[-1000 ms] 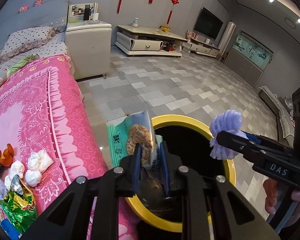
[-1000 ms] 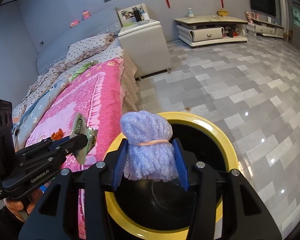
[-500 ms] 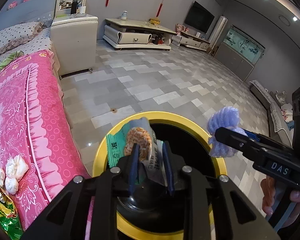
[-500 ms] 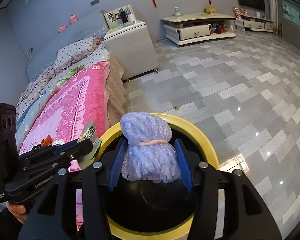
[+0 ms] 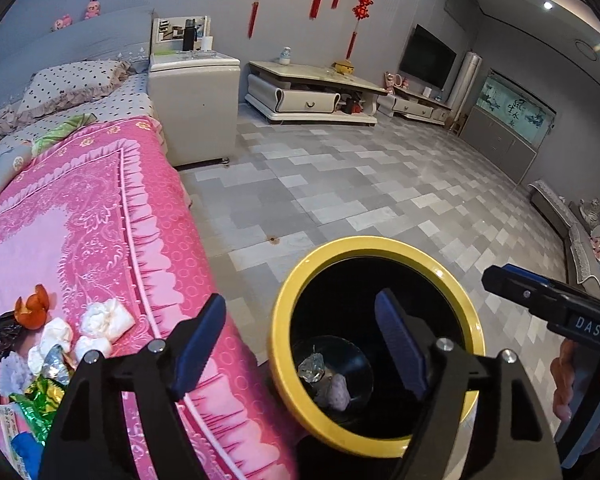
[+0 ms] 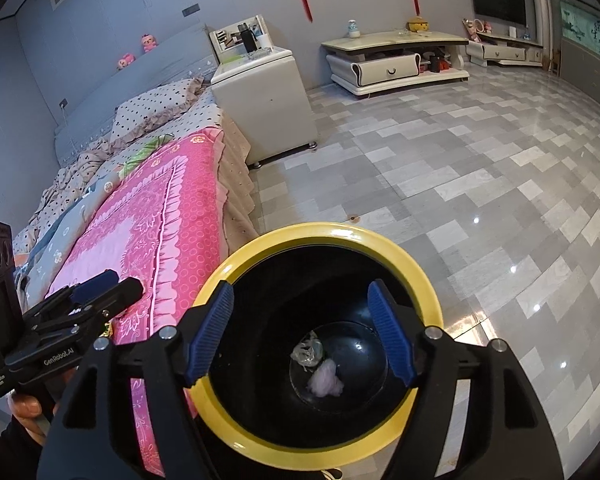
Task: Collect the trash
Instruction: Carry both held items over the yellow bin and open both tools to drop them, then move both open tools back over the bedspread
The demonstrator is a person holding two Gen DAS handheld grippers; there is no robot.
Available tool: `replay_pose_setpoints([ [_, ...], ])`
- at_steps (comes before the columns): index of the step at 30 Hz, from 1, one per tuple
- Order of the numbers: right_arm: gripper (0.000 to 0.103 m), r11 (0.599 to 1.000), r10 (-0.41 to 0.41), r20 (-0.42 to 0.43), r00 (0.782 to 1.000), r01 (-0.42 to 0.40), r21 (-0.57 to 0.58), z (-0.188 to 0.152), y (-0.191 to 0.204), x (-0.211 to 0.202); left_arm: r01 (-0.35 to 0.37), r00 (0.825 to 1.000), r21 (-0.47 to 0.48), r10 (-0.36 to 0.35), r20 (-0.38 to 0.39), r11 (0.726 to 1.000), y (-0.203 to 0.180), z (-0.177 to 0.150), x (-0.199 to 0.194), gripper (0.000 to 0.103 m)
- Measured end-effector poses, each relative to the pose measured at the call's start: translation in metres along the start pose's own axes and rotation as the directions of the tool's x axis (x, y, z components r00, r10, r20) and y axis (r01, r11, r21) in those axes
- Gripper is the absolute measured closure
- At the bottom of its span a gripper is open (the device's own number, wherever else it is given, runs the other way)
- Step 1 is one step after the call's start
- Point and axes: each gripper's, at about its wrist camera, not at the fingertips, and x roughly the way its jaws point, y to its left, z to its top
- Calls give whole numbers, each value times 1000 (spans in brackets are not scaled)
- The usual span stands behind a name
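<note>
A black bin with a yellow rim (image 5: 284, 300) (image 6: 424, 276) stands on the floor beside the bed. A lilac fluffy ball (image 6: 326, 378) (image 5: 338, 390) and a crumpled wrapper (image 6: 308, 352) (image 5: 312, 366) lie at its bottom. My left gripper (image 5: 300, 344) is open and empty, above the bin's left rim. My right gripper (image 6: 300, 332) is open and empty, over the bin's mouth. More trash lies on the pink bedspread (image 5: 80, 220): white tissue wads (image 5: 104, 318), orange peel (image 5: 34, 312), a green foil wrapper (image 5: 40, 400).
The bed with a dotted pillow (image 5: 72, 84) fills the left. A white cabinet (image 5: 196, 108) stands at its head, a low TV stand (image 5: 312, 96) against the far wall. Grey tiled floor (image 5: 360, 184) spreads to the right of the bin.
Both grippers have opened. The snack wrapper has left the left gripper and the lilac ball has left the right gripper; both now lie in the bin.
</note>
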Motion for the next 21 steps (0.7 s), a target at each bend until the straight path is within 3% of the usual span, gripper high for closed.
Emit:
replay_pose_setpoints([
  [10, 26, 994, 57, -7, 998, -57, -95, -11, 73, -4, -135, 990, -73, 138, 35, 988, 76, -19, -55, 22],
  [21, 20, 960, 174, -38, 984, -178, -215, -15, 169, 5, -292, 952, -192, 303, 31, 937, 170, -46, -106, 21],
])
